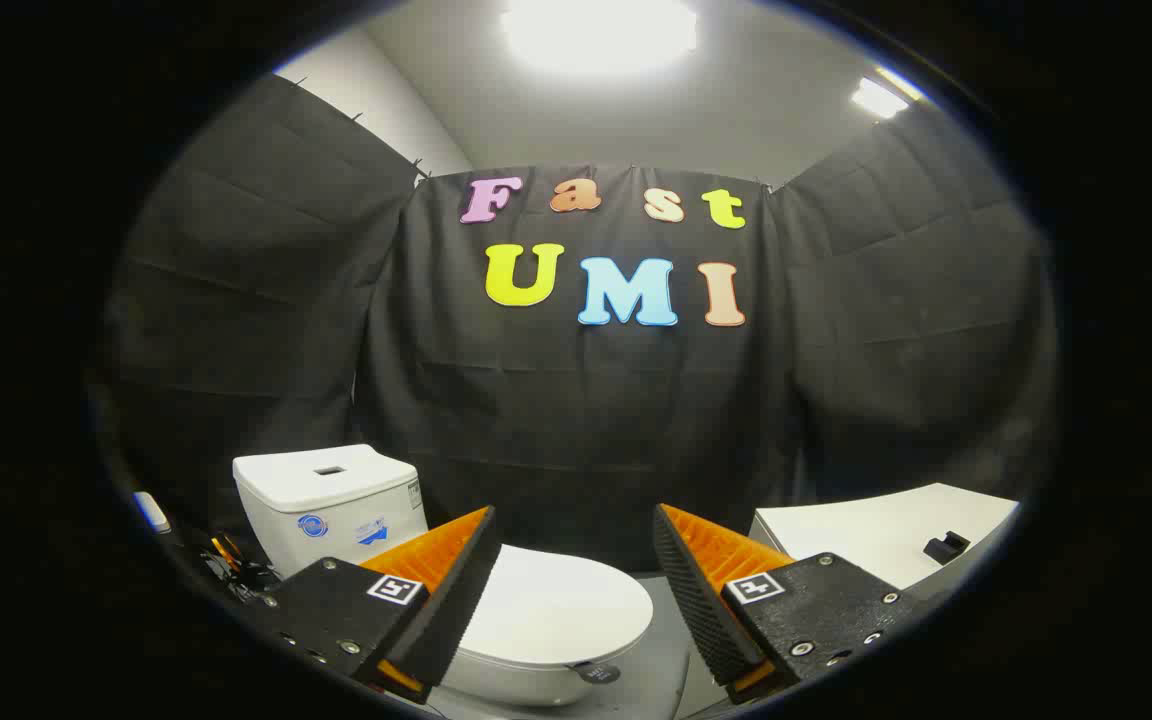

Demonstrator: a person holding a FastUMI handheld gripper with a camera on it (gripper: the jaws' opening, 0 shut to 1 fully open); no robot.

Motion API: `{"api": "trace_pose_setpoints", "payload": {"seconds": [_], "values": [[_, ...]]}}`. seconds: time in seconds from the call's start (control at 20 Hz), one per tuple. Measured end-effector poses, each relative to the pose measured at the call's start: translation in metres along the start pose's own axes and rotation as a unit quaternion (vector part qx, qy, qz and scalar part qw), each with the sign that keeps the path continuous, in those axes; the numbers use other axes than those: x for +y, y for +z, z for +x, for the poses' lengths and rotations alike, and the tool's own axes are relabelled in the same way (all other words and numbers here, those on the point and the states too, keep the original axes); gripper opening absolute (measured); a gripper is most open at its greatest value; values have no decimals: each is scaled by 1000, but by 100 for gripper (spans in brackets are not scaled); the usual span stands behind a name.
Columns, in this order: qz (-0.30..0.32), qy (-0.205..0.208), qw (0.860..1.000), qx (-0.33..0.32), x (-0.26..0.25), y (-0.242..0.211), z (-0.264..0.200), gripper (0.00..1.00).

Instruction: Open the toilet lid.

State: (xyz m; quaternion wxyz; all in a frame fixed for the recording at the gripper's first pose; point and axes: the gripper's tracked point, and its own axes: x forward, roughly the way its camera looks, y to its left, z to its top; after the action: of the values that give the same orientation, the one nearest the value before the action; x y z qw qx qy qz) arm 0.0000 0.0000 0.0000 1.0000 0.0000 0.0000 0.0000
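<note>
The black cloth wall (576, 420) hangs behind everything. Below it sits the toilet's white tank (326, 500), and the toilet lid (556, 605) lies shut (flat on the bowl) just ahead of the hand-held gripper (573, 560), whose fingers stand wide apart, holding nothing. A white counter (886, 530) stands beyond the right finger.

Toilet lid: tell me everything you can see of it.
The toilet lid is white, smooth and glossy, plastic by its look, oval in outline. It lies closed and flat on the bowl, in front of the white tank. Nothing touches it; the open gripper hovers above it, one finger overlapping its near side.
</note>
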Motion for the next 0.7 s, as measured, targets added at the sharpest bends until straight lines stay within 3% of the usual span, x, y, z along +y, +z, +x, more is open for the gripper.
{"api": "trace_pose_setpoints", "payload": {"seconds": [0.7], "values": [[7, -4, 1000, 0, -1, -2, 1, 94]]}}
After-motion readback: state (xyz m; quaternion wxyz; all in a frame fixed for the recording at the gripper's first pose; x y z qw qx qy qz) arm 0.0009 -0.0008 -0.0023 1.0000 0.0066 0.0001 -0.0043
